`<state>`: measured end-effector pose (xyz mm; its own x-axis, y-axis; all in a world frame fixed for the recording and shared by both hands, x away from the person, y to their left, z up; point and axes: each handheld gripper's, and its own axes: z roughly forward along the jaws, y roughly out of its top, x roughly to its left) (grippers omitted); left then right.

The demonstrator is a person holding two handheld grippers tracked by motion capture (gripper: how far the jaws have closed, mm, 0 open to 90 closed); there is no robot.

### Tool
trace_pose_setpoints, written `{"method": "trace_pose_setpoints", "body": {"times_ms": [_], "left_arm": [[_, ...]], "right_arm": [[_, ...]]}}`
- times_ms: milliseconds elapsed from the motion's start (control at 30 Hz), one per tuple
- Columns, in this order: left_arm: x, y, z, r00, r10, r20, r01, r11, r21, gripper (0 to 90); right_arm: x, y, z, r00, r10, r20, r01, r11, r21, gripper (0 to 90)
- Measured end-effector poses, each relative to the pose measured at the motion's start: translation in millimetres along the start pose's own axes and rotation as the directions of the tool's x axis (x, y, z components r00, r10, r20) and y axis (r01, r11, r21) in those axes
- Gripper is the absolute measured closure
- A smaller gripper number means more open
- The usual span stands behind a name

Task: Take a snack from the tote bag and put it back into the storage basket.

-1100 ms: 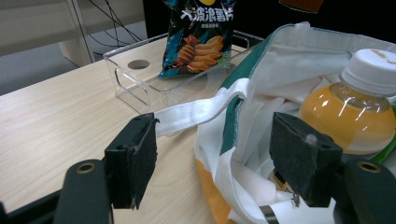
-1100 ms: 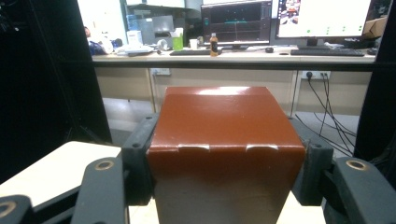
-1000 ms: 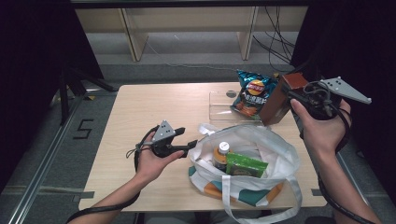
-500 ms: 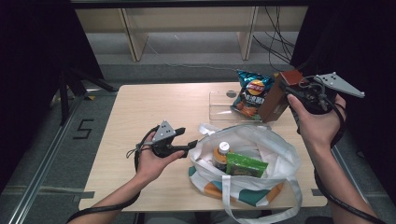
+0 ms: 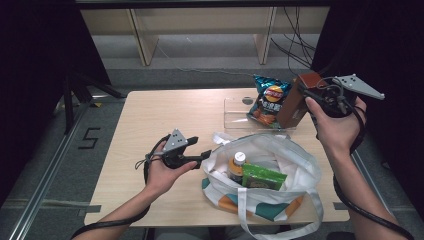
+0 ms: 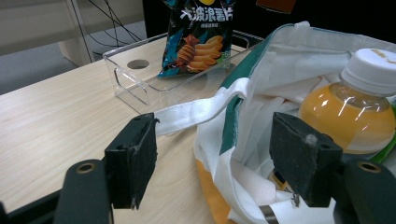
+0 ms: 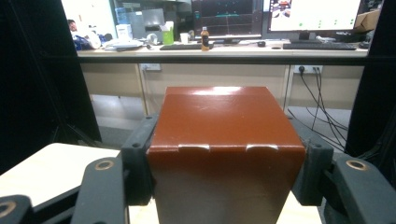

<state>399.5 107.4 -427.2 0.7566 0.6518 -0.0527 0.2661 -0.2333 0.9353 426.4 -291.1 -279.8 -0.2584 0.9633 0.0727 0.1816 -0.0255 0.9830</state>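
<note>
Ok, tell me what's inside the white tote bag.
Inside the tote bag: an orange drink bottle with a white cap and a green packet. Anything beneath them is hidden by fabric.

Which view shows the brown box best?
The right gripper view: the brown box sits close up, clamped between the right gripper jaws, its top flap and tabs clear. The high view shows the box small and tilted, in the air beside the chip bag. The left gripper view catches a brown sliver at its top edge.

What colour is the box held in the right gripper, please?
Reddish-brown; the box shows best in the right gripper view.
</note>
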Motion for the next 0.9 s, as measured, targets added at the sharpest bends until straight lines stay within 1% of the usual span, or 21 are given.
{"method": "trace_pose_setpoints", "body": {"times_ms": [33,67,133,200,233,267,300,333,367,400,433,467,500,533,600,700,733,767,800,833,900], "left_arm": [[0.2,0.1,-0.1,1.0,0.001,0.0,-0.001,1.0,0.0,31.7],[0.5,0.2,-0.1,1.0,0.006,0.002,-0.006,1.0,-0.001,31.7],[0.1,0.2,-0.1,1.0,-0.001,0.0,0.001,1.0,-0.001,31.7],[0.4,0.2,-0.1,1.0,0.004,0.001,-0.004,1.0,0.0,31.7],[0.1,0.0,0.0,1.0,0.0,0.0,0.0,1.0,0.0,31.7],[-0.2,-0.1,0.0,1.0,-0.005,0.0,0.005,1.0,-0.001,31.7],[0.1,0.0,-0.1,1.0,0.001,0.001,-0.001,1.0,0.0,31.7],[0.1,0.1,-0.1,1.0,0.0,0.0,0.0,1.0,0.0,31.7],[0.2,0.2,0.0,1.0,0.001,0.001,-0.001,1.0,-0.001,31.7],[0.5,0.2,-0.1,1.0,0.006,0.002,-0.006,1.0,-0.001,31.7],[0.2,0.0,0.0,1.0,-0.002,0.0,0.002,1.0,-0.001,31.7],[0.3,0.0,0.0,1.0,0.003,0.002,-0.003,1.0,-0.001,31.7],[-0.2,-0.2,0.1,1.0,-0.006,0.0,0.006,1.0,-0.001,31.7],[0.3,0.0,0.1,1.0,0.005,0.004,-0.005,1.0,0.0,31.7],[0.3,0.0,0.2,1.0,0.006,0.004,-0.006,1.0,0.001,31.7],[0.3,-0.1,0.2,1.0,0.002,0.003,-0.002,1.0,0.0,31.7],[0.2,-0.1,0.1,1.0,0.0,0.002,0.0,1.0,-0.001,31.7],[0.2,0.0,0.0,1.0,-0.001,0.002,0.001,1.0,-0.001,31.7],[0.3,0.1,-0.2,1.0,0.002,0.001,-0.002,1.0,-0.001,31.7],[0.3,0.1,-0.2,1.0,0.001,0.001,-0.001,1.0,-0.001,31.7],[0.3,-0.1,-0.1,1.0,0.0,0.001,0.0,1.0,-0.002,31.7]], "right_arm": [[-1.0,-0.2,1.5,1.0,-0.009,0.002,0.009,1.0,-0.007,39.2],[-2.0,0.4,2.4,0.9999,-0.014,0.004,0.014,1.0,0.0,39.2],[-2.9,0.3,5.3,0.9999,-0.012,0.009,0.012,1.0,-0.006,39.2],[-3.1,0.3,6.6,0.9999,0.0,0.014,-0.001,1.0,0.003,39.2],[-4.3,0.5,8.0,0.9999,-0.008,0.013,0.008,1.0,0.002,39.2],[-4.5,0.3,9.4,0.9999,-0.002,0.016,0.002,1.0,0.003,39.2],[-5.3,0.1,10.1,0.9998,-0.011,0.016,0.011,1.0,0.002,39.2],[-5.2,-0.1,11.3,0.9998,0.0,0.02,0.0,1.0,0.009,39.2],[-5.9,-0.5,12.7,0.9999,-0.002,0.015,0.002,1.0,0.004,39.2],[-6.1,-0.5,13.5,0.9997,0.001,0.023,-0.001,1.0,0.012,39.2],[-6.7,-0.5,14.6,0.9998,-0.005,0.021,0.005,1.0,0.007,39.2],[-6.4,-0.7,15.8,0.9997,0.004,0.023,-0.004,1.0,0.006,39.2],[-7.2,-0.7,16.8,0.9996,-0.001,0.028,0.001,1.0,0.008,39.2],[-7.8,-0.5,17.8,0.9997,-0.002,0.024,0.002,1.0,0.01,39.2],[-7.5,-0.5,18.9,0.9996,0.006,0.027,-0.007,1.0,0.013,39.2],[-8.2,-0.8,21.6,0.9995,0.005,0.03,-0.006,1.0,0.017,39.2],[-7.7,-1.4,22.8,0.9992,0.013,0.038,-0.014,1.0,0.018,39.2],[-9.2,-1.6,24.0,0.9995,-0.007,0.031,0.006,1.0,0.012,39.2],[-8.8,-1.7,24.7,0.9994,0.002,0.035,-0.003,1.0,0.019,39.2],[-9.4,-1.8,25.8,0.9995,-0.002,0.032,0.001,1.0,0.018,39.2],[-9.5,-2.2,27.1,0.9993,0.008,0.035,-0.009,1.0,0.022,39.2]]}}
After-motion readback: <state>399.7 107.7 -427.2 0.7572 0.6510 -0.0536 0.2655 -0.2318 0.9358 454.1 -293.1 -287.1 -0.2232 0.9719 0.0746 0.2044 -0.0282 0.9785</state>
